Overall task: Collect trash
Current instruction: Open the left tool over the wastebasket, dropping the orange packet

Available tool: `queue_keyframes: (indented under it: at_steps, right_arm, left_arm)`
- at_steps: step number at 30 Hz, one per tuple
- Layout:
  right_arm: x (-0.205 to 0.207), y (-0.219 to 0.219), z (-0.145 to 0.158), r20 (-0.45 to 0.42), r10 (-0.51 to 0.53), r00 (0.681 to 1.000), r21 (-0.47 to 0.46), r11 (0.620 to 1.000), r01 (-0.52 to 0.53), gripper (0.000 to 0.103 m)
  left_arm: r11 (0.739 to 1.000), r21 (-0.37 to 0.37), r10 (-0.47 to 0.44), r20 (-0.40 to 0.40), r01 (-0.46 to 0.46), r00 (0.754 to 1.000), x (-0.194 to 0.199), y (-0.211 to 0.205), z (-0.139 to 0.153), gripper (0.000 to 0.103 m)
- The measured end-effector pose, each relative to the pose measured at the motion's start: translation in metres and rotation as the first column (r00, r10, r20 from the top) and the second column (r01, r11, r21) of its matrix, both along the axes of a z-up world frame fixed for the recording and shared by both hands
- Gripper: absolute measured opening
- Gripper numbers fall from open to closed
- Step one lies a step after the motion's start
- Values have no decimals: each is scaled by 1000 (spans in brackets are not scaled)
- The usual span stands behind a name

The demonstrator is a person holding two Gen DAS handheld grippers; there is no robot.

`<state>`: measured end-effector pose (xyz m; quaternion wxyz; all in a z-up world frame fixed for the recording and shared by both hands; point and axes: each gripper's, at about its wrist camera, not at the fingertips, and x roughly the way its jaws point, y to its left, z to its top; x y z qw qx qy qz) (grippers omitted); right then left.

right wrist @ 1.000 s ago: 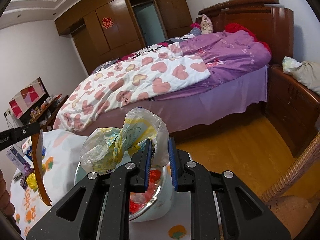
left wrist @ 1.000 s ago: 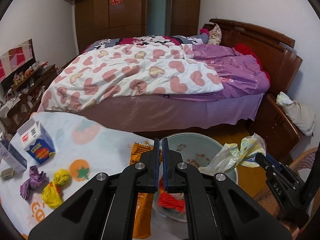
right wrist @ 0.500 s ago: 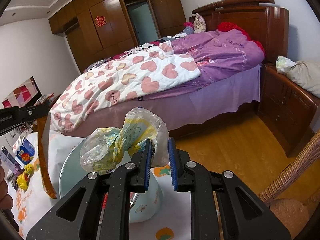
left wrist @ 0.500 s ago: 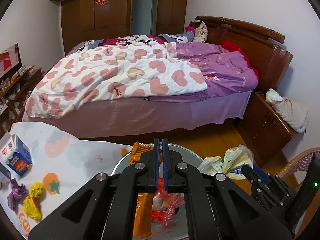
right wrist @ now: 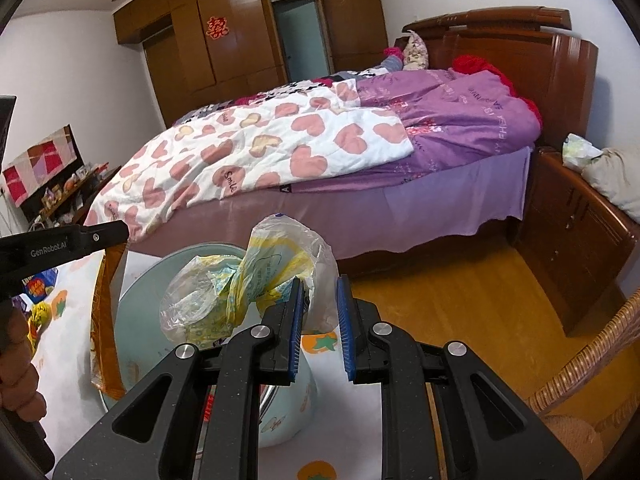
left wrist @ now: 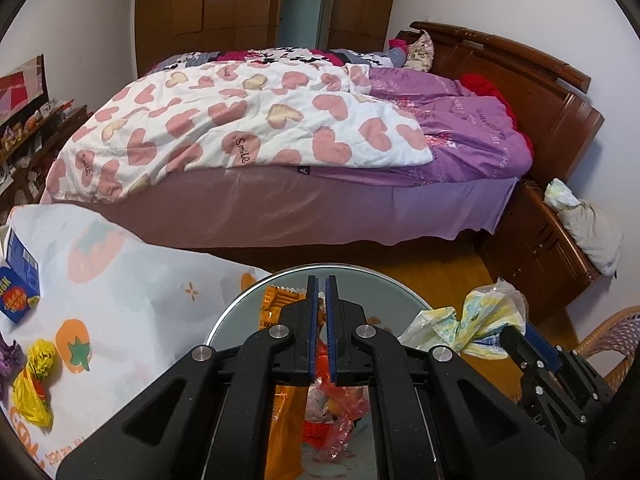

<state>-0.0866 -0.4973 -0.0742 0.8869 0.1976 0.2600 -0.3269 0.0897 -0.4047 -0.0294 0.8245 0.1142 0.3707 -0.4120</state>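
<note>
My left gripper (left wrist: pixel 319 292) is shut on an orange snack wrapper (left wrist: pixel 276 308) that hangs over the pale blue bin (left wrist: pixel 360 276). Red plastic trash (left wrist: pixel 336 412) lies inside the bin. My right gripper (right wrist: pixel 319 292) is shut on a crumpled clear and yellow plastic bag (right wrist: pixel 248 280), held above the bin's (right wrist: pixel 136 320) right side. In the left wrist view the bag (left wrist: pixel 468 320) and the right gripper (left wrist: pixel 532 340) show at the bin's right. The left gripper's arm (right wrist: pixel 64 240) and the hanging wrapper (right wrist: pixel 104 320) show at the left of the right wrist view.
A tablecloth with an orange fruit print (left wrist: pixel 132 280) carries a yellow wrapper (left wrist: pixel 34 380), a purple wrapper (left wrist: pixel 6 360) and a blue carton (left wrist: pixel 18 280). A bed (left wrist: pixel 280 140) stands behind. A wooden nightstand (left wrist: pixel 540 240) and a wicker chair (right wrist: pixel 592 360) are on the right.
Both grippers have moved to the right with their trash, so the bin now sits more under the left gripper. The right gripper's jaws have spread a little around the bag.
</note>
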Motion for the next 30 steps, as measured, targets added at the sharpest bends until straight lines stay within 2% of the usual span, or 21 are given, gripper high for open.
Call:
queue_keyframes:
  at_steps: [6, 9, 11, 16, 21, 30]
  right_arm:
    - [7, 8, 2, -12, 23, 1000, -35, 999, -23, 18]
    - [10, 10, 3, -15, 34, 999, -38, 999, -34, 18]
    - [11, 10, 3, -18, 38, 999, -40, 998, -39, 18]
    - [12, 9, 1, -22, 42, 999, -38, 998, -43, 18]
    - [16, 11, -1, -28, 51, 998, -33, 998, -52, 18]
    - [31, 17, -10, -55, 87, 995, -15, 996, -88, 21]
  left_arm:
    - [1000, -27, -14, -16, 14, 1000, 0, -2, 2, 4]
    - [1000, -21, -8, -24, 8, 1000, 2, -4, 0, 9]
    - [1000, -20, -3, -44, 2, 999, 5, -1, -2, 29]
    - [999, -28, 17, -35, -18, 999, 10, 9, 4, 47]
    - [999, -6, 53, -7, -53, 999, 14, 18, 8, 49]
    - [988, 79, 129, 18, -130, 991, 22, 40, -3, 50]
